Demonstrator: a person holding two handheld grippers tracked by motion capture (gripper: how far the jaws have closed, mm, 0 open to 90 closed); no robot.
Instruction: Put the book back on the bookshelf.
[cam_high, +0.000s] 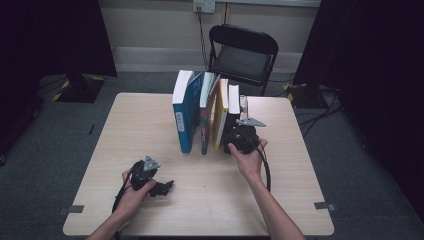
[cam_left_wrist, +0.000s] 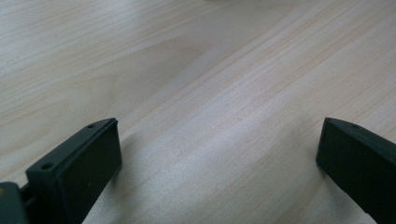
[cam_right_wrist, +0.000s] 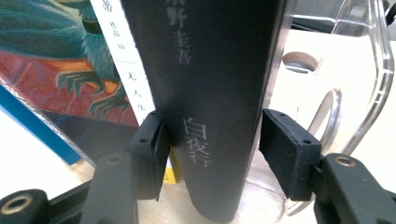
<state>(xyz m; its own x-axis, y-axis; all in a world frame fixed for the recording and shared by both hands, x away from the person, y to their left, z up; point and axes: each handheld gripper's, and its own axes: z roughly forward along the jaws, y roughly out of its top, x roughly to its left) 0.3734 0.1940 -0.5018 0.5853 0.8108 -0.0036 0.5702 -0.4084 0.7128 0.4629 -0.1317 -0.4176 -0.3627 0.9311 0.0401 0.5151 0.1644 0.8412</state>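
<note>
Several books stand upright in a row at the middle of the table (cam_high: 145, 125): a blue book (cam_high: 186, 112) at the left, a dark one (cam_high: 205, 120), a yellow one (cam_high: 220, 117) and a black book (cam_high: 232, 112) at the right end. My right gripper (cam_high: 235, 139) reaches the black book from the near side. In the right gripper view the black spine (cam_right_wrist: 210, 70) stands between the jaws of the right gripper (cam_right_wrist: 210, 140), with a thin gap at the right pad. My left gripper (cam_high: 167, 186) rests open on the table, and nothing lies between the jaws of the left gripper (cam_left_wrist: 219, 154).
A clear plastic bookend (cam_right_wrist: 373, 93) stands just right of the black book. A white-spined book (cam_right_wrist: 126, 70) and a colourful cover (cam_right_wrist: 56, 70) lie to its left. A black folding chair (cam_high: 242, 52) stands behind the table. Cables run along the floor at the right.
</note>
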